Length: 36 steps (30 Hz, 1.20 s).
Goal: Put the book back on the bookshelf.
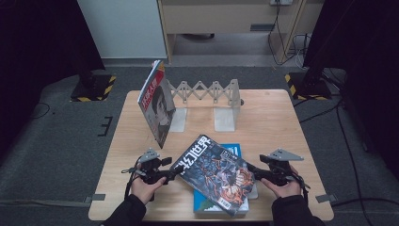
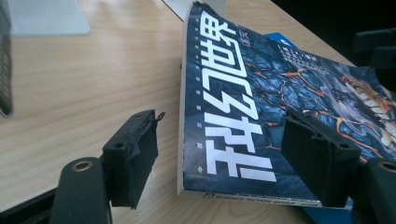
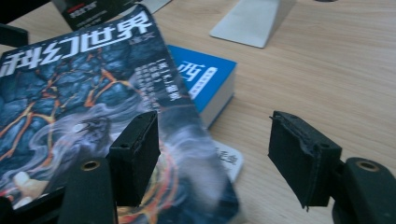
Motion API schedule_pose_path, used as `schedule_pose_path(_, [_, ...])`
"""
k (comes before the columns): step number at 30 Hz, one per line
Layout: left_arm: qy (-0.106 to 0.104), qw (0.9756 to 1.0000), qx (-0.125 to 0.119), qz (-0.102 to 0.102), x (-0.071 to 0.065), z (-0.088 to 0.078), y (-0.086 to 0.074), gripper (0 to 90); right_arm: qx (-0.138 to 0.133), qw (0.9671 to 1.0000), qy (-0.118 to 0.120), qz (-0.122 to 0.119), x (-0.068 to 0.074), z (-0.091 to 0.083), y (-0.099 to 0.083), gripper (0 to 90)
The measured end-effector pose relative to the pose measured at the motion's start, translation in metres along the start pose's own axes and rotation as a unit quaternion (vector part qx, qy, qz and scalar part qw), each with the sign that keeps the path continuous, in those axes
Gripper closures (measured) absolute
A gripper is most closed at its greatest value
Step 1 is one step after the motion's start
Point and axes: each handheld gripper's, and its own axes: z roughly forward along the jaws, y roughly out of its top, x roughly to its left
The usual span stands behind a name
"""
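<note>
Magazine (image 1: 214, 172) lies on a blue book (image 1: 234, 151) on my bench (image 1: 277, 117); left claw (image 1: 175, 172) and right claw (image 1: 250, 168) flank it, both apart, gripping nothing

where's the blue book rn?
High view: the blue book lies flat at the table's near centre, mostly under the dark magazine, between the left gripper and the right gripper.

Two forearms in dark sleeves come in from the bottom edge. The left hand (image 1: 145, 184) holds the left gripper (image 1: 175, 172) low, jaws apart, pointing right. The right hand (image 1: 282, 186) holds the right gripper (image 1: 250, 169) low, jaws apart, pointing left.
</note>
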Motion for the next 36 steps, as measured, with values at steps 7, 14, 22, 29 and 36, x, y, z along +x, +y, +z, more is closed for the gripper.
schedule_pose_path(7, [-0.016, 0.9995, 0.026, 0.000, 0.000, 0.009, -0.003, 26.2, 0.012, 0.9996, 0.022, -0.009, 0.016, 0.013, -0.003, 35.0])
schedule_pose_path(14, [-0.046, 0.9981, 0.036, -0.022, 0.002, 0.017, -0.006, 25.9, 0.017, 0.9994, 0.025, -0.017, 0.025, 0.020, -0.006, 32.5])
schedule_pose_path(22, [-0.073, 0.9953, 0.041, -0.047, 0.007, 0.022, -0.006, 26.2, 0.017, 0.9993, 0.020, -0.027, 0.028, 0.023, -0.007, 30.5])
schedule_pose_path(29, [-0.073, 0.9949, 0.040, -0.057, 0.008, 0.015, -0.004, 36.4, 0.015, 0.9992, 0.014, -0.034, 0.030, 0.026, -0.009, 28.2])
schedule_pose_path(36, [-0.089, 0.9932, 0.024, -0.071, 0.002, 0.003, 0.001, 46.6, 0.010, 0.9994, 0.011, -0.030, 0.029, 0.028, -0.011, 26.2])
